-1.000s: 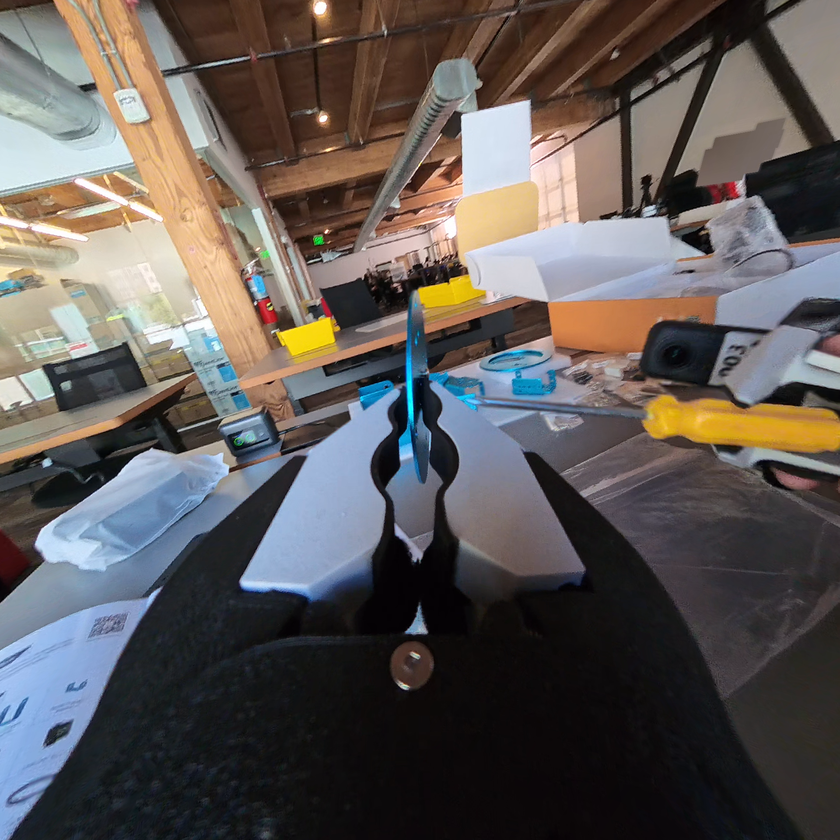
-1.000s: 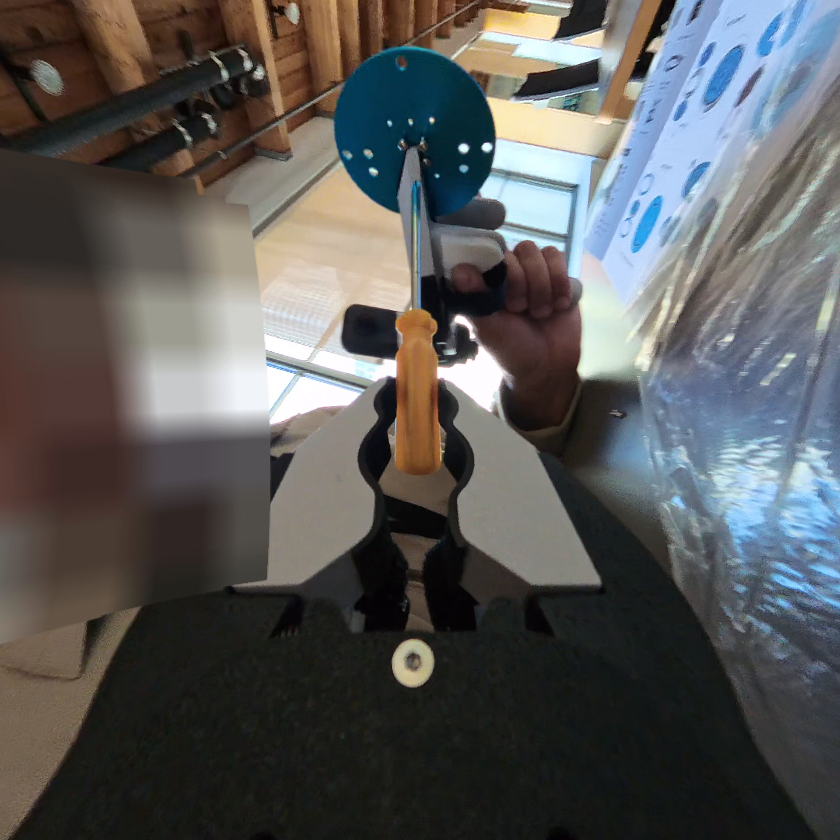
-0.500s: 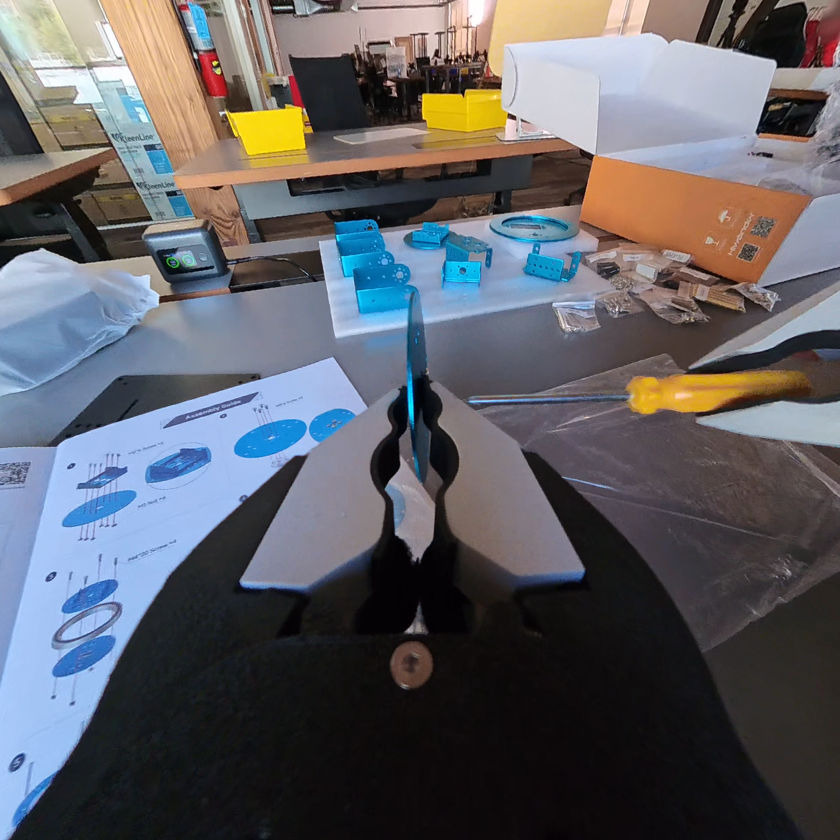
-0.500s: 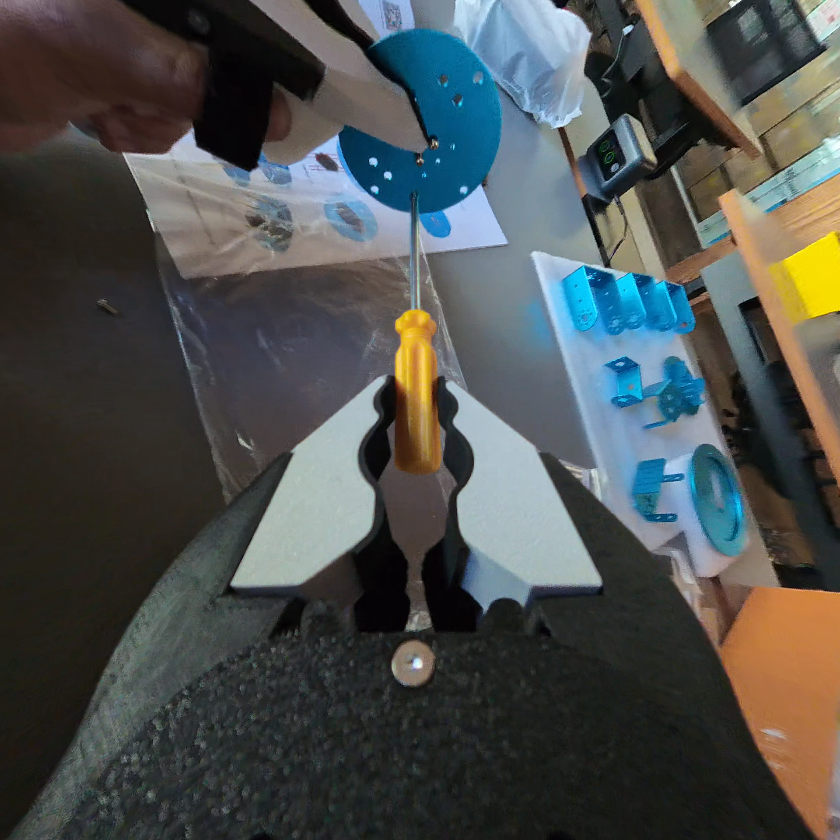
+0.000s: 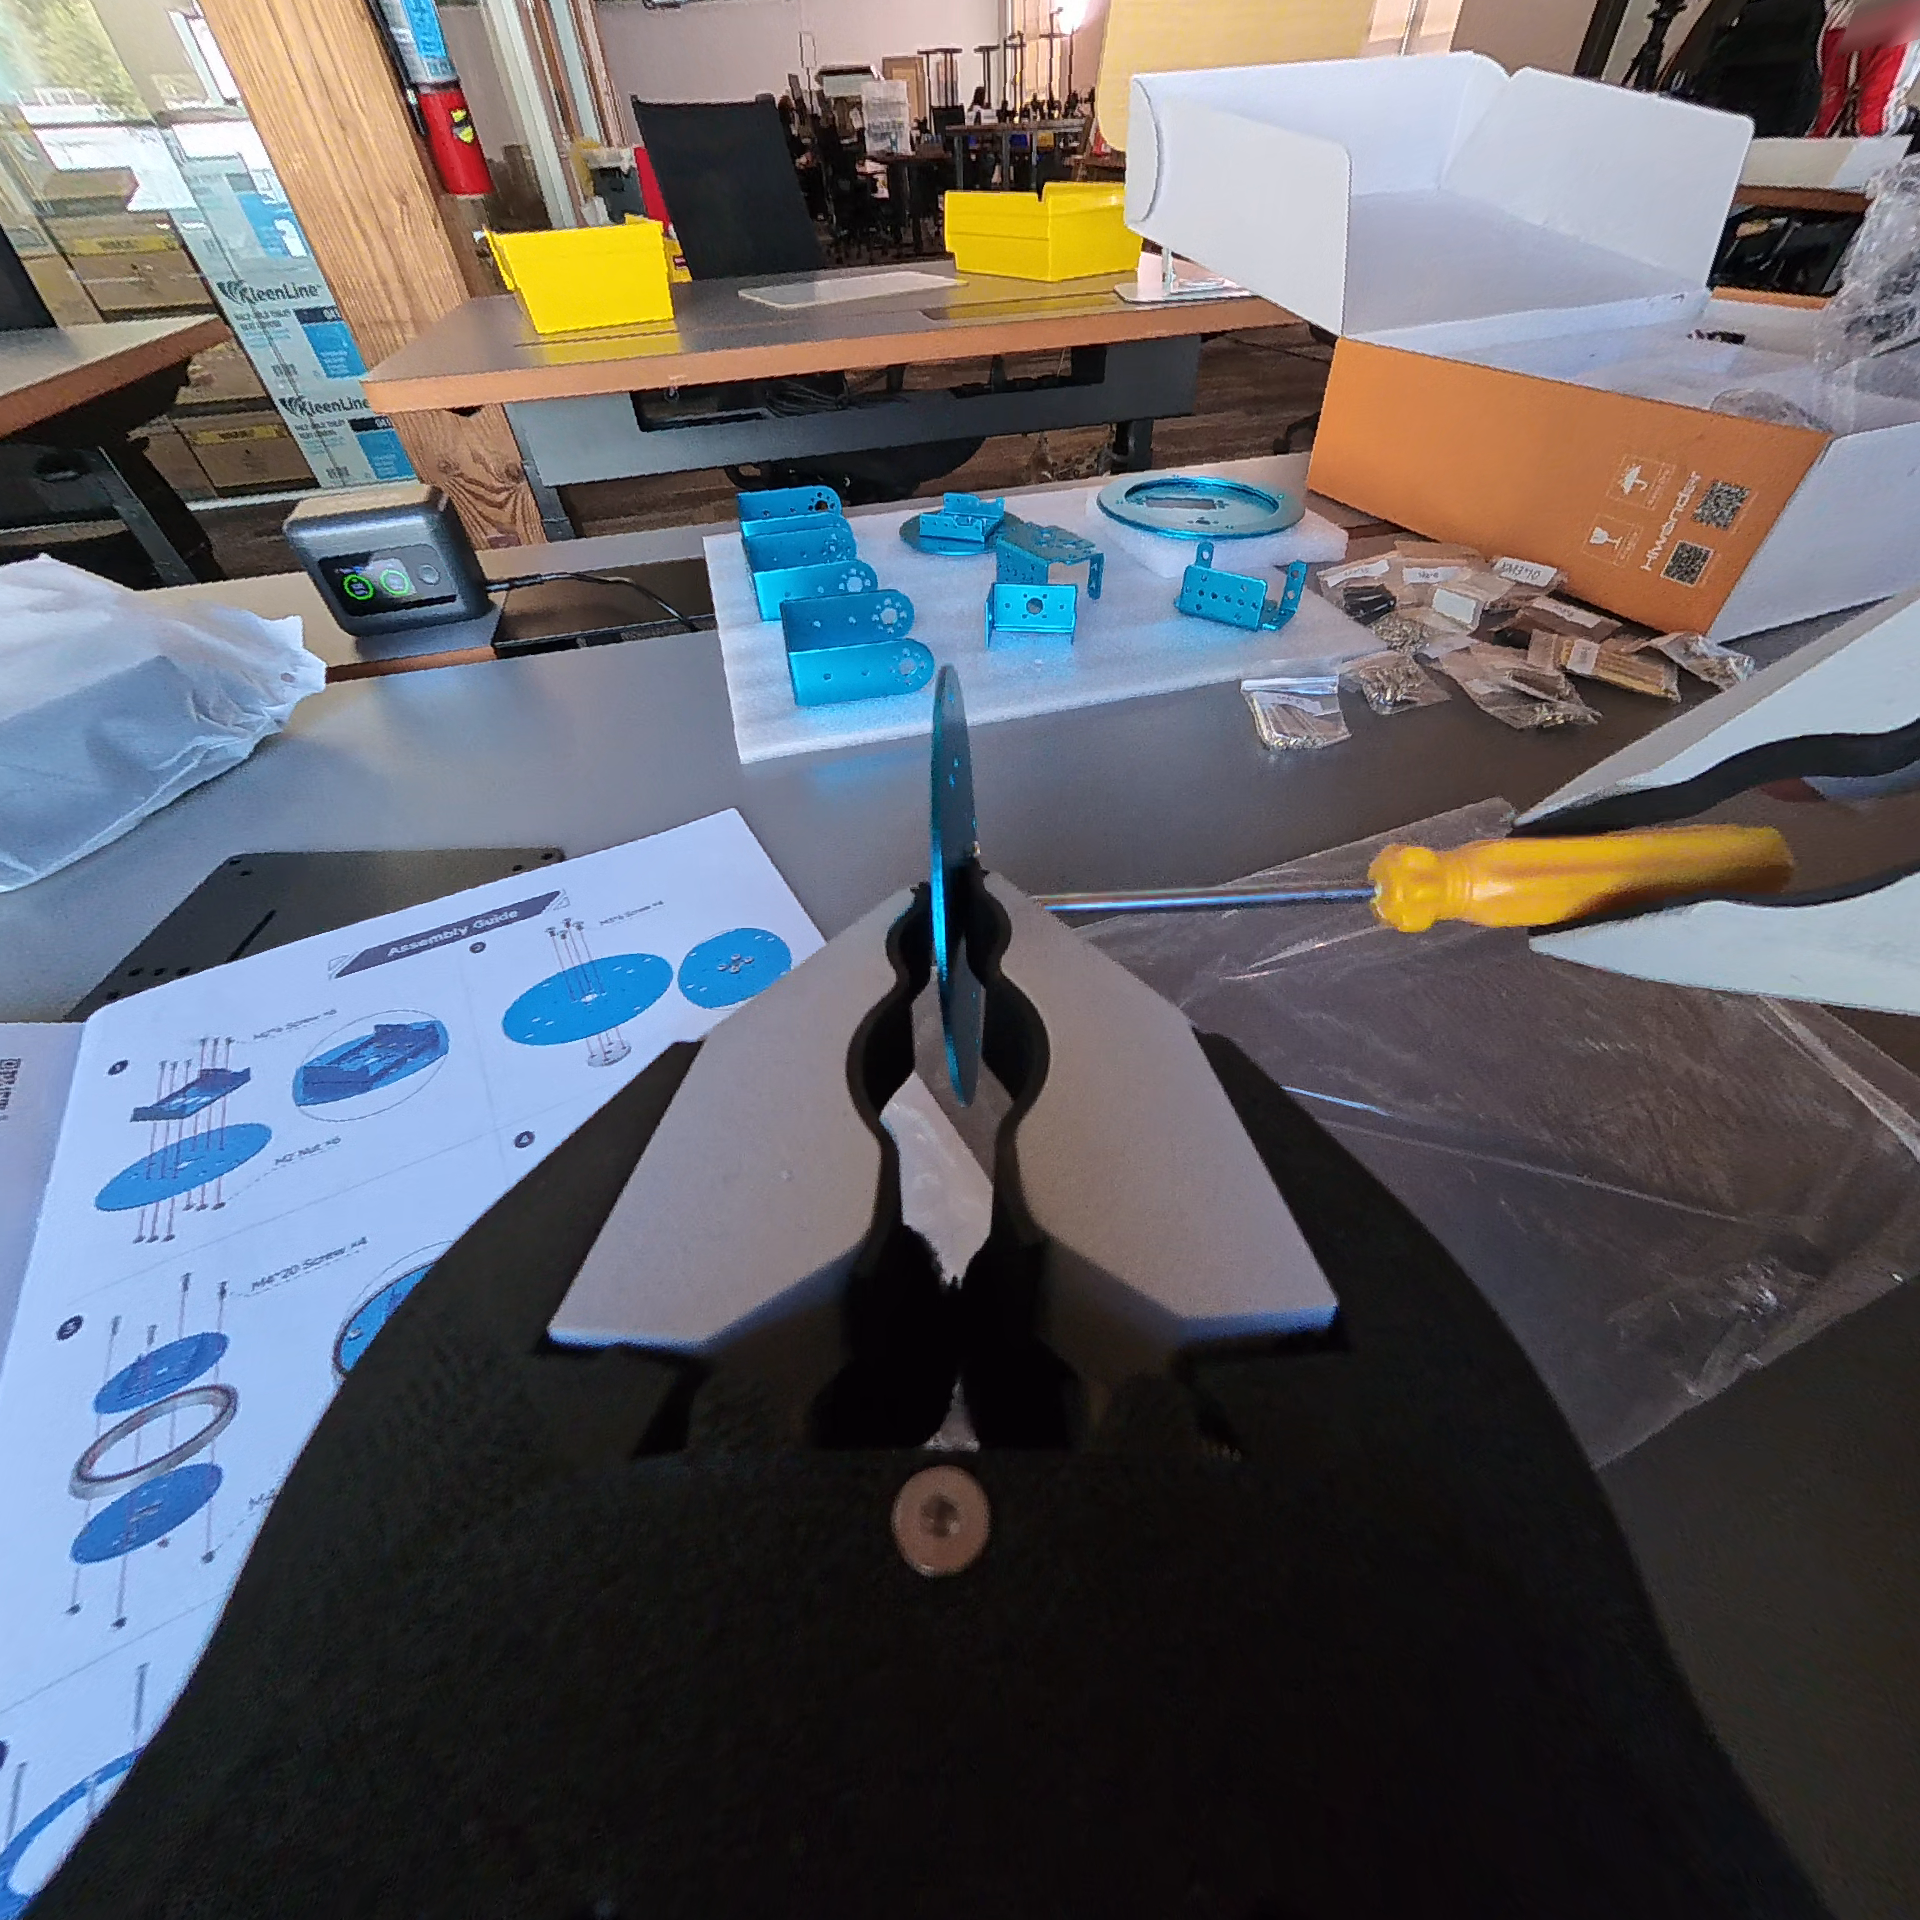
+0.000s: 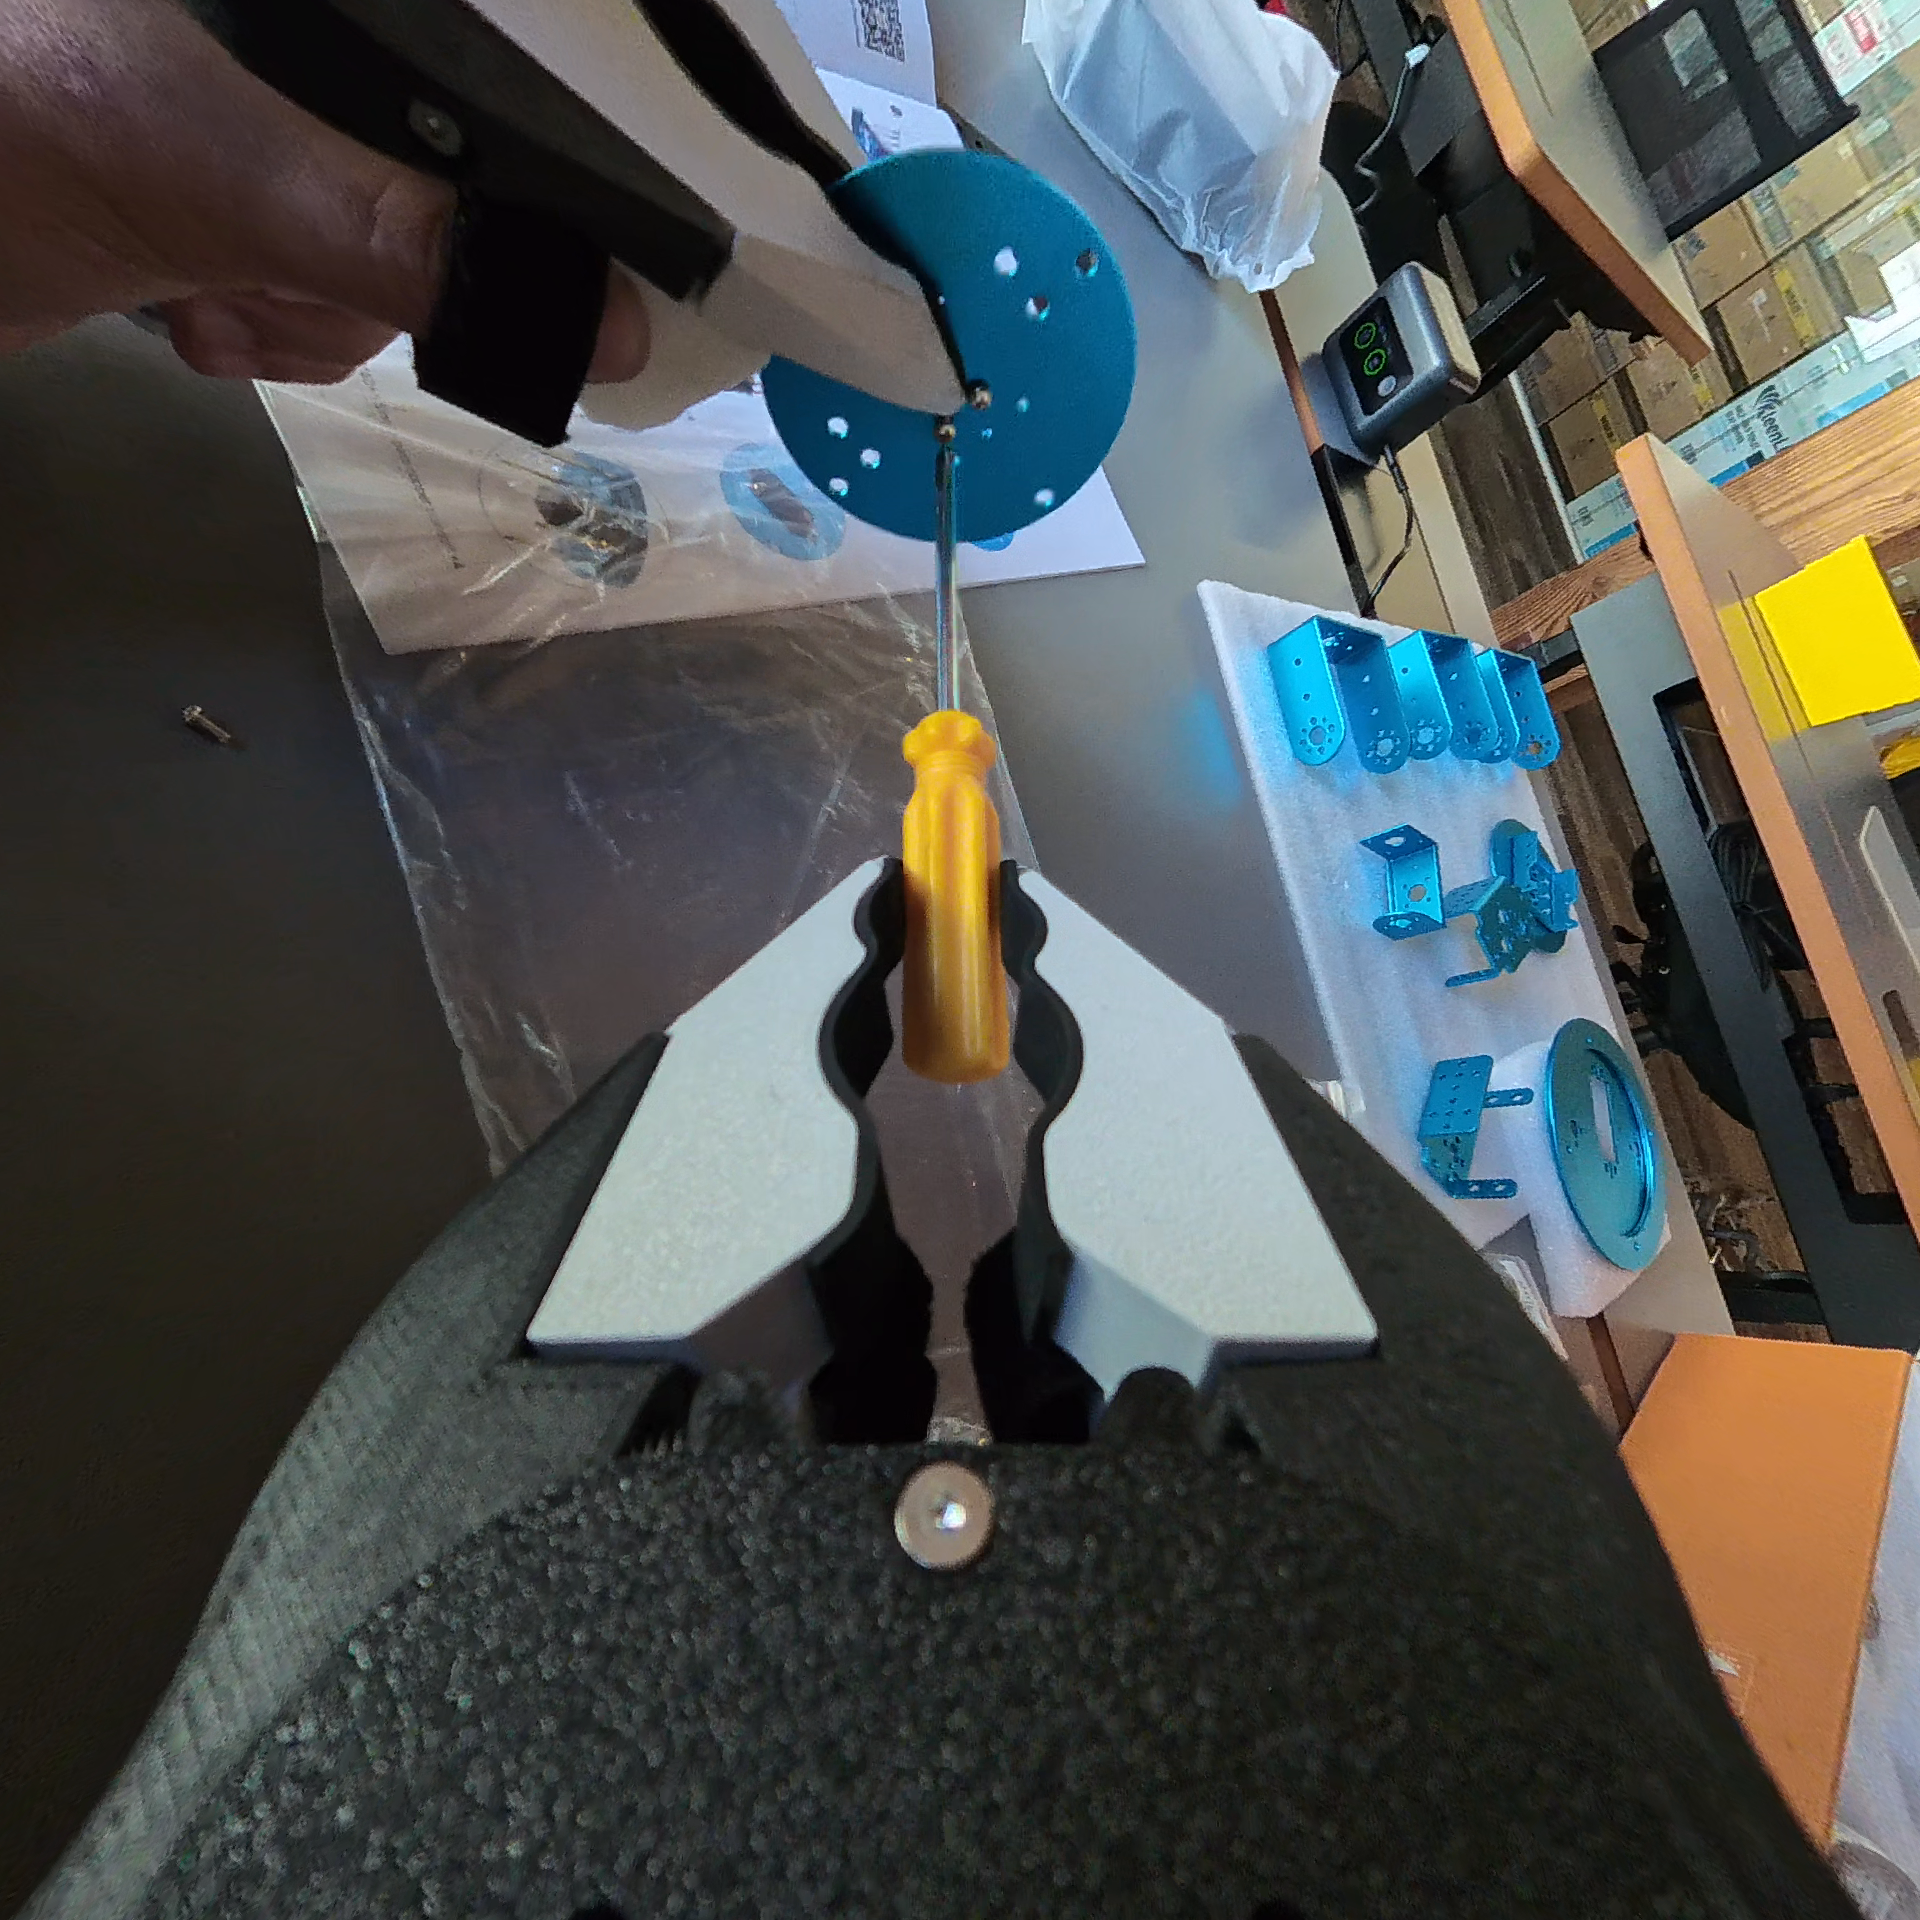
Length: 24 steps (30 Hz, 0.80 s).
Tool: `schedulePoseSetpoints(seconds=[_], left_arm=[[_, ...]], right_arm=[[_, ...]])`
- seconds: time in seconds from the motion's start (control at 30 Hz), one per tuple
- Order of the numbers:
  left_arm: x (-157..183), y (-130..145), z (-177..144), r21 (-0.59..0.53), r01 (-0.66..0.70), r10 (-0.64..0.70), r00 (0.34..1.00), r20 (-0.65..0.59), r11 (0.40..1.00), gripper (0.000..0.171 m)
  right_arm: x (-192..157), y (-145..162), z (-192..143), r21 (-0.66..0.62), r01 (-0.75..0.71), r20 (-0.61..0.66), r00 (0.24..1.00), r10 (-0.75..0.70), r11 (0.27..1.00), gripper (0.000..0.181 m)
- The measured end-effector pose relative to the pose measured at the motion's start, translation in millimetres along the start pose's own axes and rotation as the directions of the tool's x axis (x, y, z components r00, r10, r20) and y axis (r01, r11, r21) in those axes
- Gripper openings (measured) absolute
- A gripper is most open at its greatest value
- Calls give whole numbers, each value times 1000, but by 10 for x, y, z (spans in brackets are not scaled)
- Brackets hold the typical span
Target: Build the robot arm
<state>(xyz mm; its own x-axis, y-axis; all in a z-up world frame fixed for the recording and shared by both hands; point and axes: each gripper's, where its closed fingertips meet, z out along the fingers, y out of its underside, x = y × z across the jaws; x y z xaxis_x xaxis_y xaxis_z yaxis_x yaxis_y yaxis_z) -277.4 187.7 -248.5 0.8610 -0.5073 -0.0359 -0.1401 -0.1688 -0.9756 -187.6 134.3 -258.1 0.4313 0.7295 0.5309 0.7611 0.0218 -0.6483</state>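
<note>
Now your left gripper [image 5: 951,914] clamps the round blue perforated metal disc [image 6: 971,353] edge-on above the grey table [image 5: 582,748]; your right gripper [image 6: 951,883] grips the yellow-handled screwdriver [image 6: 951,935], tip on a small disc screw [image 6: 943,424]; a loose screw [image 6: 208,724] lies unfitted.

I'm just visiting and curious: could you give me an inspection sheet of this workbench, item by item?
Surface: grey table, partly under a clear plastic sheet.
Job's things: blue perforated disc held on edge; yellow-handled screwdriver, tip at a screw on the disc.
Clutter: blue brackets and blue ring on white foam; small hardware bags; open orange box; printed guide; loose screw; white bag.
Grippers: left gripper shut on the disc; right gripper shut on the screwdriver handle.
Cables: black cable from a small grey device.
Surroundings: desks with yellow bins, wooden post, fire extinguisher.
</note>
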Motion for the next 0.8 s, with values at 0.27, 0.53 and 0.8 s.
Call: schedulePoseSetpoints(seconds=[0.27,0.53,0.8], left_arm=[[-32,6,-7,-3,8,-8,1000,11,1000,5],[-14,-5,-9,3,2,-2,1000,4,1000,5],[-3,-8,-8,4,0,0,1000,1,1000,5]], right_arm=[[-4,-17,-13,5,-6,7,1000,6,1000,17],[11,-38,-21,13,-1,-2,1000,1,1000,17],[18,-20,-11,3,-7,2,1000,7,1000,17]])
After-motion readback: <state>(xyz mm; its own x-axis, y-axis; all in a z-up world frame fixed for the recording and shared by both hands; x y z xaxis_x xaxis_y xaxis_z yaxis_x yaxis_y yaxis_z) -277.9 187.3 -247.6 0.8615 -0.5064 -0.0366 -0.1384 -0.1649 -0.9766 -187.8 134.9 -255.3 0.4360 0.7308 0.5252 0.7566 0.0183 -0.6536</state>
